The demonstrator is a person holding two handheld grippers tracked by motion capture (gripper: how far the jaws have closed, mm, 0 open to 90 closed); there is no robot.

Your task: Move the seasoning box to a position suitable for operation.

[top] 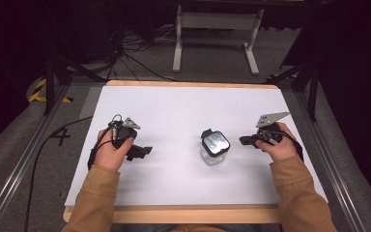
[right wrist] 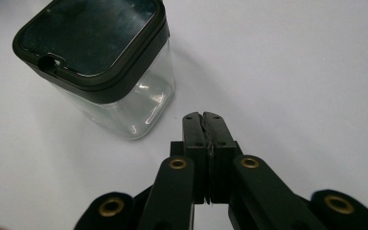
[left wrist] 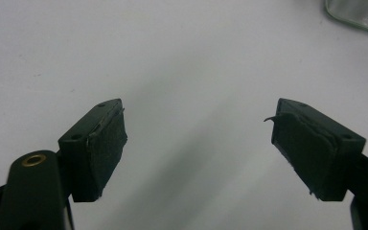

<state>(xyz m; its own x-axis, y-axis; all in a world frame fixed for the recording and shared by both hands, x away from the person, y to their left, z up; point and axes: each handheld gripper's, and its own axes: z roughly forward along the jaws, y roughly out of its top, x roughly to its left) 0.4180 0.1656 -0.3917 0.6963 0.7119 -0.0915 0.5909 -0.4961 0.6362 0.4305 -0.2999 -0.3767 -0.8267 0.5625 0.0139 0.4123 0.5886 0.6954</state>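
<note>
Tan sleeves (top: pixel 96 198), black claws (left wrist: pixel 196 153), seemingly brass rivets (right wrist: pixel 178 164).

There is 1 clear square glass jar with a black lid (top: pixel 214 147) on 1 white table (top: pixel 174 106). There are 2 black grippers, the left gripper (top: pixel 142 151) and the right gripper (top: pixel 245 140).

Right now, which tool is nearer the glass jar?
Right. The right tool sits just beside the glass jar, jaws shut; the left tool is farther off across bare table, jaws open.

Bright white table (top: pixel 174 111) amid dark surroundings — soft shadows, glare on the jar lid (top: pixel 215 142), slight blur.
</note>
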